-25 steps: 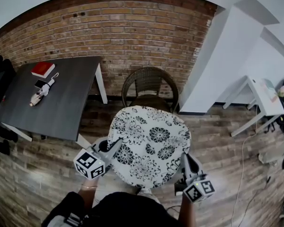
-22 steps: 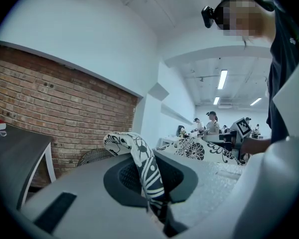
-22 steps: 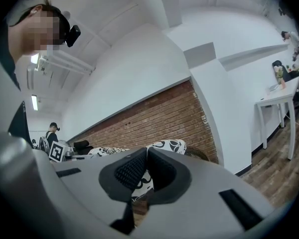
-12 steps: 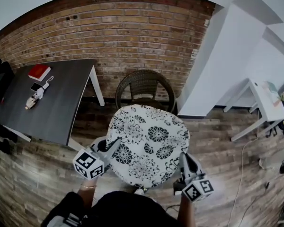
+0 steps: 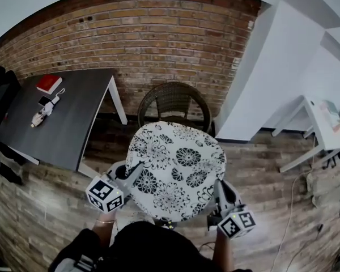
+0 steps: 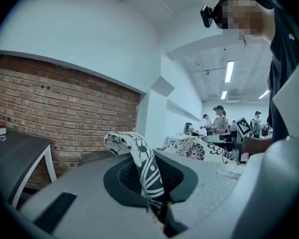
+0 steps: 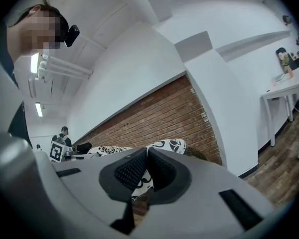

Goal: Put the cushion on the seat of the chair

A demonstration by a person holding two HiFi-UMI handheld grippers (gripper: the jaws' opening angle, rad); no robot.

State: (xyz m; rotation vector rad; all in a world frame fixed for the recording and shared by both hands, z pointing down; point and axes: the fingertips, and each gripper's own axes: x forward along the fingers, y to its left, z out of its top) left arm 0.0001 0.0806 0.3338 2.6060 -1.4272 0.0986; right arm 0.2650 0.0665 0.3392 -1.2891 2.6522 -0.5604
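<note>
A round white cushion (image 5: 178,169) with a black flower print hangs flat between both grippers, above the wooden floor. My left gripper (image 5: 137,173) is shut on its left rim; the pinched fabric (image 6: 139,158) rises folded from between the jaws. On the right rim my right gripper (image 5: 220,189) is shut too, with patterned cloth (image 7: 167,145) showing behind its closed pads (image 7: 134,169). The dark wicker chair (image 5: 173,101) stands straight ahead against the brick wall. The cushion's far edge covers the front of its seat in the head view. The chair's back (image 6: 94,157) (image 7: 197,154) peeks past the cushion in both gripper views.
A dark table (image 5: 73,123) with a red book (image 5: 49,84) and a small white object (image 5: 43,111) stands left of the chair. A white pillar (image 5: 260,84) rises right of it, and a white table (image 5: 323,135) stands further right. Several people (image 6: 220,118) stand in the background.
Both grippers have carried the cushion forward towards the chair; its far edge now overlaps the chair's seat front. The grips have not changed.
</note>
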